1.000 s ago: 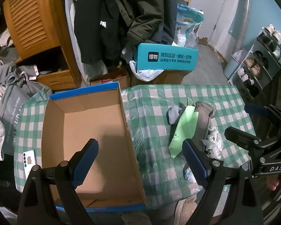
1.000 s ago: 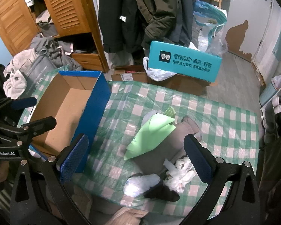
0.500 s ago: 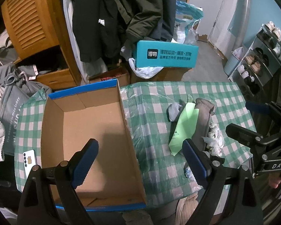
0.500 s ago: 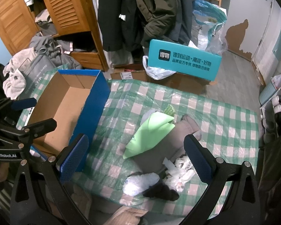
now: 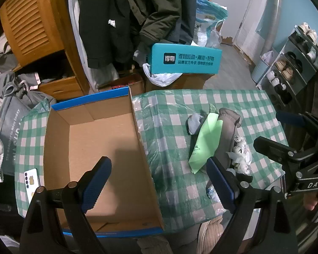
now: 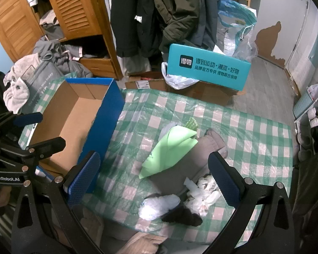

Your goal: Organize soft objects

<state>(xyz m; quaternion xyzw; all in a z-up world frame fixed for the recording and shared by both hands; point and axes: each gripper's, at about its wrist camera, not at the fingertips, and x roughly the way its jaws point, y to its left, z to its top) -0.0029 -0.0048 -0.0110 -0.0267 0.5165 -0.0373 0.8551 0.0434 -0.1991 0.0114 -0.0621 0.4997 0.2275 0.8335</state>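
Note:
An empty cardboard box with blue rim (image 5: pixel 91 139) (image 6: pixel 74 114) stands on the left of the checked table. Right of it lies a pile of soft things: a green cloth (image 5: pixel 205 139) (image 6: pixel 169 150) on a grey-brown garment (image 5: pixel 229 135) (image 6: pixel 180 165), a grey sock (image 5: pixel 194 122), white patterned socks (image 5: pixel 241 154) (image 6: pixel 203 192), a white sock (image 6: pixel 159 206) and a dark sock (image 6: pixel 183 216). My left gripper (image 5: pixel 159 184) is open and empty above the box's near right corner. My right gripper (image 6: pixel 154 182) is open and empty above the pile.
A white phone (image 5: pixel 31 180) lies left of the box. Behind the table (image 6: pixel 254 135) are a teal box (image 6: pixel 207 68), hanging coats (image 6: pixel 159 14), a wooden wardrobe (image 6: pixel 74 10) and heaped clothes (image 6: pixel 42 63). A shoe rack (image 5: pixel 296 63) stands at the right.
Both grippers have risen or pulled back very slightly; the scene shifts a little. Jaws stay open, and nothing on the table has moved.

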